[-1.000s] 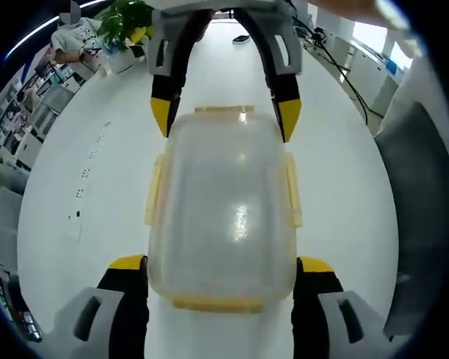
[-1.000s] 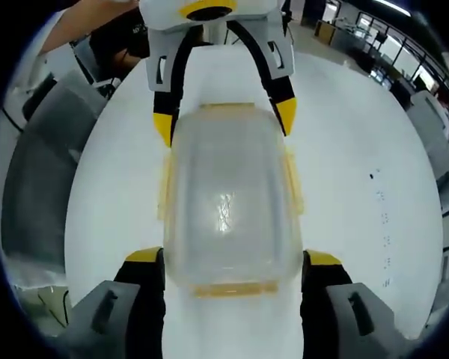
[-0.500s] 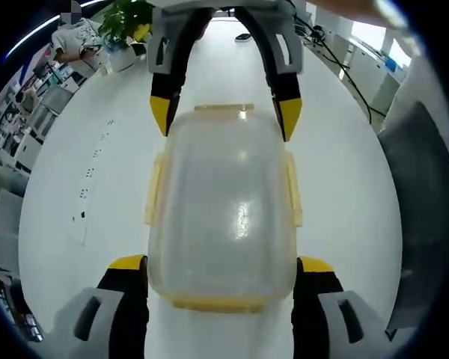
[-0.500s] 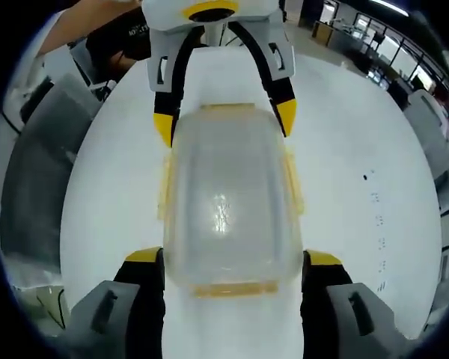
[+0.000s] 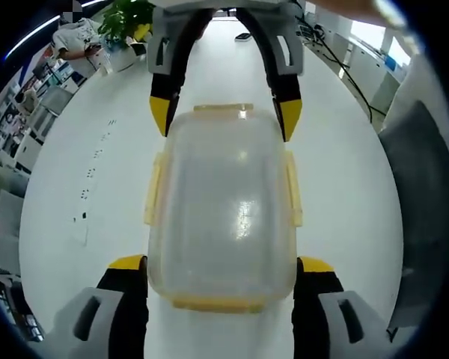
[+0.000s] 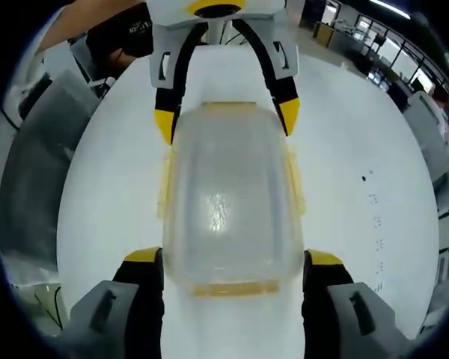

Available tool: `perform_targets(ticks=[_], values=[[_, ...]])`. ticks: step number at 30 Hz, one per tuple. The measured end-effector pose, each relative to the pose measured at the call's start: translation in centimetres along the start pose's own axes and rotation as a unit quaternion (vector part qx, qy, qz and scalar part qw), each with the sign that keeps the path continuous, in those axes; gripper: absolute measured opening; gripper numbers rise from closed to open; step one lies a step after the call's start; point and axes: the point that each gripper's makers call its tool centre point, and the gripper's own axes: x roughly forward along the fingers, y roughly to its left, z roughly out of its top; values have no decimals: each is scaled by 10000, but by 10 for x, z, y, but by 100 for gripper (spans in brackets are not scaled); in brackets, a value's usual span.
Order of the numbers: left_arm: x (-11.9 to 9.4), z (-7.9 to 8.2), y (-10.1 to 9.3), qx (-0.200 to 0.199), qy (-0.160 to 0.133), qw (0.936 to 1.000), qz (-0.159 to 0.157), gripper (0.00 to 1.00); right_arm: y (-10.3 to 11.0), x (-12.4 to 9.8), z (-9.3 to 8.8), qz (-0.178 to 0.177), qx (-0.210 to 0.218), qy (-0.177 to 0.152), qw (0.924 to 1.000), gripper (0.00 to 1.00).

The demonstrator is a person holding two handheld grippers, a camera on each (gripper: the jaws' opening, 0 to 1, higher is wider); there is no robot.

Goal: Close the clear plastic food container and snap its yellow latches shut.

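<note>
In my left gripper view, a long white table (image 5: 82, 149) runs away from me. At its far left corner stands a green potted plant (image 5: 127, 19), with office desks and a seated person blurred beyond it. A few small dark marks (image 5: 86, 173) dot the tabletop on the left. In the middle sits the clear plastic food container (image 5: 223, 206), lid on, lying lengthwise between my two grippers. Its yellow latches (image 5: 154, 191) run along the long sides and both short ends; I cannot tell whether they are snapped down. My left gripper (image 5: 221, 263) is spread wide, its yellow-tipped black jaws standing on either side of the container's near end, just beside the corners. At the far end my right gripper (image 5: 226, 116) faces me, jaws also spread, tips flanking the far corners. Further right, a black cable (image 5: 344, 75) trails across the table, and a grey chair back (image 5: 419, 194) stands off the right edge.

In my right gripper view, a grey chair (image 6: 37, 164) stands at the left. The same container (image 6: 228, 198) lies centred on the white table (image 6: 359, 134), its latches (image 6: 294, 179) showing along the sides. My right gripper (image 6: 230, 262) brackets the near end, jaws apart; the left gripper (image 6: 226, 120) brackets the far end. Small dark marks (image 6: 374, 202) dot the table at right.
</note>
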Motion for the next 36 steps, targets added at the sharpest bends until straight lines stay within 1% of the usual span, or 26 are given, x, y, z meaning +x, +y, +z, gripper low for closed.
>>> perform_targets(ticks=[4, 7, 8, 9, 12, 15, 17, 20, 24, 26, 27, 29, 30, 32, 34, 36], values=[[-2, 0, 2, -9, -10, 10000, 41, 77, 3, -1, 0, 25, 56, 0, 10000, 74], [-4, 2, 6, -14, -62, 9999, 129, 81, 5, -2, 2, 25, 110, -46, 9999, 79], [-6, 4, 7, 86, -110, 9998, 169, 83, 4, -2, 3, 9, 119, -48, 9999, 80], [-6, 4, 7, 81, -112, 9997, 176, 85, 4, -3, 3, -12, 115, -50, 9999, 80], [-9, 6, 6, 6, -153, 9997, 173, 86, 6, -6, 3, -32, 120, -56, 9999, 80], [-12, 7, 5, -44, -187, 9995, 231, 90, 4, -9, 3, -89, 146, -72, 9998, 83], [-14, 7, 4, -43, -197, 9995, 248, 90, 5, -12, 2, -116, 149, -82, 9998, 82], [-19, 12, 1, -102, -348, 9988, 324, 94, 7, -20, 4, -211, 177, -122, 9995, 83], [-28, 19, -2, -224, -582, 9971, 442, 95, 13, -28, 6, -294, 221, -188, 9991, 82], [-32, 21, -5, -382, -662, 9958, 509, 95, 14, -33, 7, -391, 259, -228, 9986, 82], [-34, 22, -5, -446, -723, 9948, 554, 96, 11, -33, 9, -417, 284, -252, 9984, 82], [-39, 27, -3, -468, -951, 9915, 759, 99, 13, -38, 9, -460, 367, -346, 9977, 82], [-44, 29, -4, -450, -1039, 9897, 876, 99, 14, -40, 9, -488, 384, -355, 9974, 83], [-50, 32, -7, -492, -1202, 9872, 921, 99, 17, -43, 8, -529, 397, -380, 9971, 83], [-56, 32, -11, -660, -1316, 9844, 962, 99, 22, -47, 8, -575, 425, -393, 9967, 83], [-62, 32, -11, -715, -1400, 9817, 1071, 99, 25, -50, 9, -628, 461, -433, 9960, 83]])
